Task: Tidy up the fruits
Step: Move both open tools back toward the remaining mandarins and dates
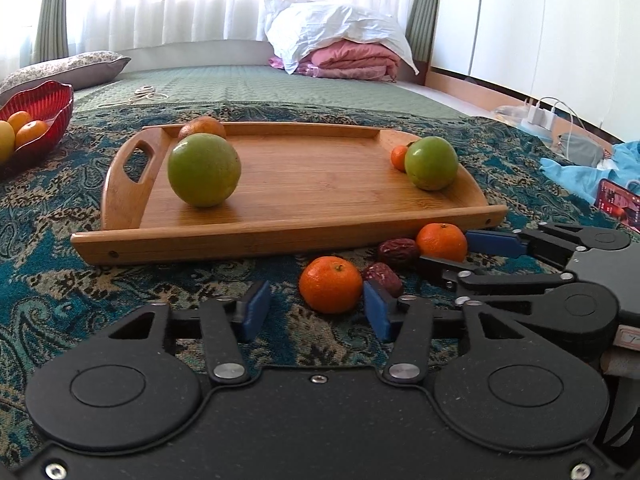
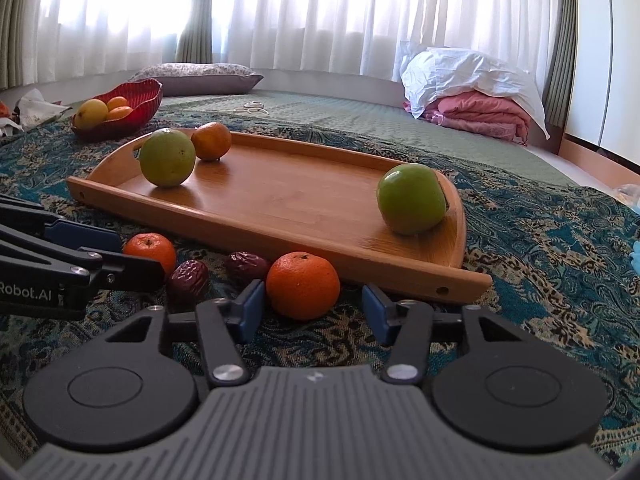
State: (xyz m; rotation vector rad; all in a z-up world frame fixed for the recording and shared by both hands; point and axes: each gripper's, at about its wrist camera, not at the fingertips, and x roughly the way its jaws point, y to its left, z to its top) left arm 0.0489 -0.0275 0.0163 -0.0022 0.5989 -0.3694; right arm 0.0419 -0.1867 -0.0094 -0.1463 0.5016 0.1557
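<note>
We are in a home bedroom: a pillow [image 2: 196, 76], folded pink bedding [image 2: 480, 114] and curtained windows [image 2: 312, 8].

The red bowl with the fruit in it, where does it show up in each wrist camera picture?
Left wrist view: the red bowl sits at the far left edge, left of the wooden tray.
Right wrist view: the red bowl sits upper left, behind the tray's far left corner.
Shared landmark: the wooden tray carrying two green fruits.
</note>
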